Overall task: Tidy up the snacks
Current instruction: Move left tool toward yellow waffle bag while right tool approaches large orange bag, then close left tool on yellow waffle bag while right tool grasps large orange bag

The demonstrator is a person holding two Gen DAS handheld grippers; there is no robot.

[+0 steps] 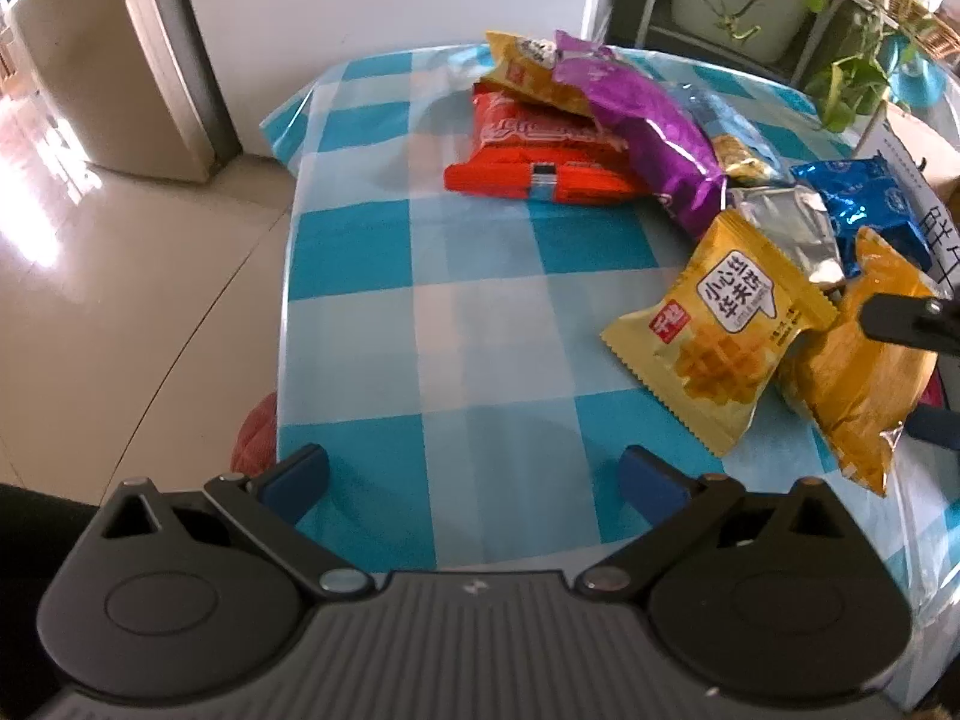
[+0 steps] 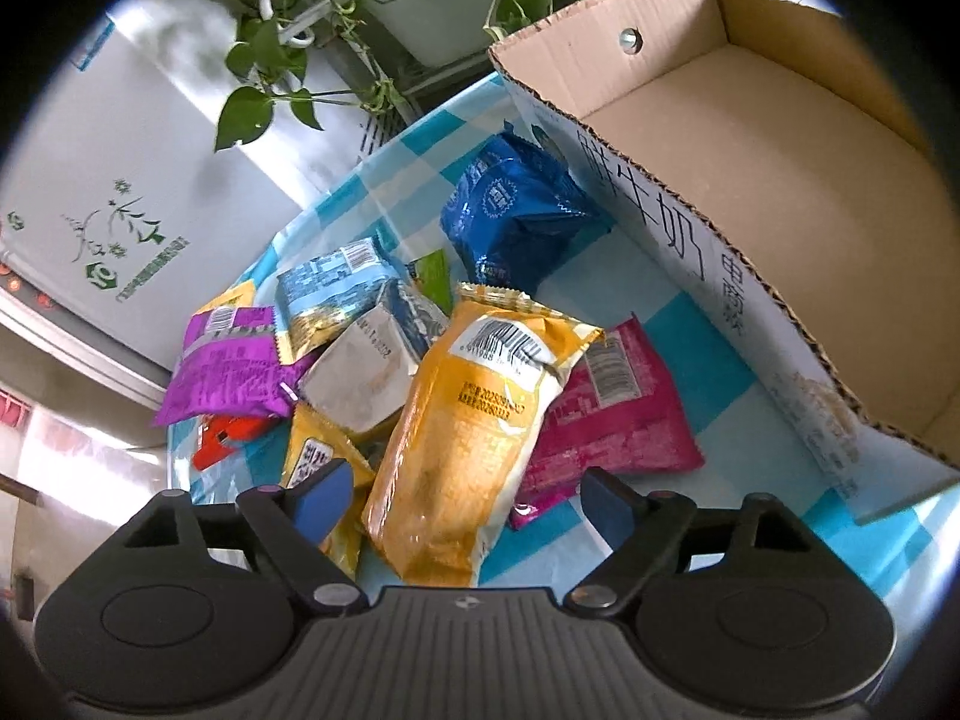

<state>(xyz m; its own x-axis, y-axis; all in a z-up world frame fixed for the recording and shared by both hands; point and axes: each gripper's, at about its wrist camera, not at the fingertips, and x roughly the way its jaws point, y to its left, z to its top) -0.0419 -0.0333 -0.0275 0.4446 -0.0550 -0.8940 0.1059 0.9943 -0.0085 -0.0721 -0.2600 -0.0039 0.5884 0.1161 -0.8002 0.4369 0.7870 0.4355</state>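
Observation:
Several snack packets lie in a heap on the blue-and-white checked tablecloth [image 1: 480,312]. An orange-yellow packet [image 2: 474,420] lies barcode up between the jaws of my right gripper [image 2: 465,498]; the blue pads [image 2: 321,495] stand clear of its sides. Under and beside it lie a magenta packet [image 2: 612,414], a yellow waffle packet [image 1: 714,348], a silver one [image 2: 360,378], a purple one [image 2: 234,366] and a dark blue one [image 2: 516,210]. A red packet [image 1: 540,150] lies at the far side. My left gripper [image 1: 474,474] hangs open over bare cloth.
An open cardboard box [image 2: 660,228], nothing visible inside, stands right of the heap on the table. Potted vines [image 2: 270,48] and a white cabinet [image 1: 390,30] are behind the table. The table's left edge [image 1: 288,300] drops to a tiled floor.

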